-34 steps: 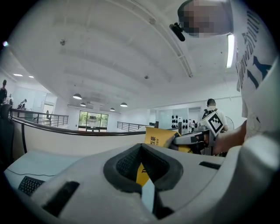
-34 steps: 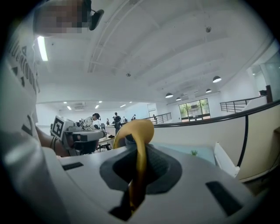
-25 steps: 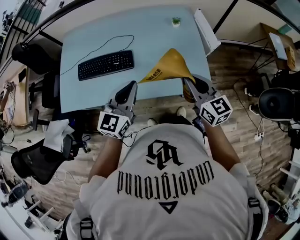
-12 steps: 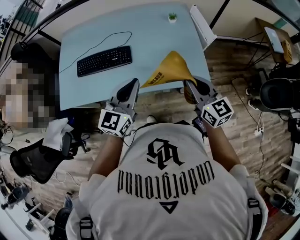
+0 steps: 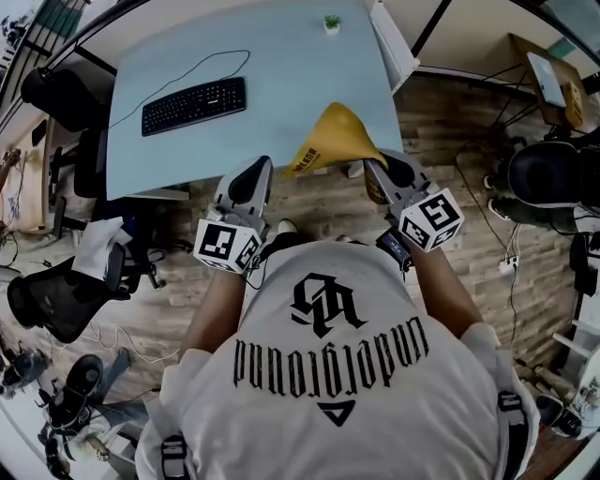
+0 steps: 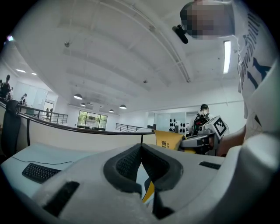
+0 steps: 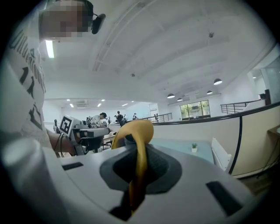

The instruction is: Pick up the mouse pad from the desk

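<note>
It's a big open-plan office with a pale wood floor (image 5: 441,122) and a light blue desk (image 5: 281,75). On the desk a black keyboard (image 5: 194,105) lies towards the left with its cable looping behind it. A tiny potted plant (image 5: 332,22) stands at the far edge.

The person in the white T-shirt (image 5: 337,375) stands at the near side with a gripper in each hand, both pointing roughly level at the desk. The yellow mouse pad (image 5: 333,136) is bowed up like a tent over the desk's near edge, towards the right corner. Its printed lower left corner hangs just past that edge. I can't tell whether any part of it touches the top.

The right gripper (image 7: 139,153) has its jaws pinched on the pad's right-hand corner. In the right gripper view the yellow sheet runs up between the pads and curls over at the tips.

The left gripper (image 6: 140,148) sits just beside the pad's left corner, its tips pressed together. A yellow sliver shows in the gap behind them (seen through it or caught there, I can't say).

A black office chair (image 5: 61,300) stands off to the left.
</note>
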`<act>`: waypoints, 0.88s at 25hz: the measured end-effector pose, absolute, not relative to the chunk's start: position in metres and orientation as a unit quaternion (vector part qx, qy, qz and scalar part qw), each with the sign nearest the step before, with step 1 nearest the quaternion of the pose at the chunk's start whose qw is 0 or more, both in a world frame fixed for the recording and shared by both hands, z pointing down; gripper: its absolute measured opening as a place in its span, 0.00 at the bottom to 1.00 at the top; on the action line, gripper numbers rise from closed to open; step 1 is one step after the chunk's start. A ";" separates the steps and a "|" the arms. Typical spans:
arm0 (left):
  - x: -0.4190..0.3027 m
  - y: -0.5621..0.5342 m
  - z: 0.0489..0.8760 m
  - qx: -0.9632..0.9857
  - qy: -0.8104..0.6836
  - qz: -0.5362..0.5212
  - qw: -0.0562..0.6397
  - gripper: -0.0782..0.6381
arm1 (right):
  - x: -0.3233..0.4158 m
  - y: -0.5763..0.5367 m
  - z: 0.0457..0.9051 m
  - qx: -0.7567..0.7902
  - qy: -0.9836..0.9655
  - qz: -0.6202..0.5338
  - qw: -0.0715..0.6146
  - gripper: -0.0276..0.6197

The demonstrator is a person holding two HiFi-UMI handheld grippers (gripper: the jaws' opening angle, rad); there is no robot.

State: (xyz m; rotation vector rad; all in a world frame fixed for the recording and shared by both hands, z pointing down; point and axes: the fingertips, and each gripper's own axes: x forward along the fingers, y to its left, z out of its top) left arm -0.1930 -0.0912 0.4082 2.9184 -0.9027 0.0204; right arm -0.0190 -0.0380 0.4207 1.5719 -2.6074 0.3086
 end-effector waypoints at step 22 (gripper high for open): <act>-0.156 0.027 0.409 0.938 -0.344 0.003 0.035 0.12 | 0.016 0.080 0.415 0.480 -0.875 0.050 0.026 0.08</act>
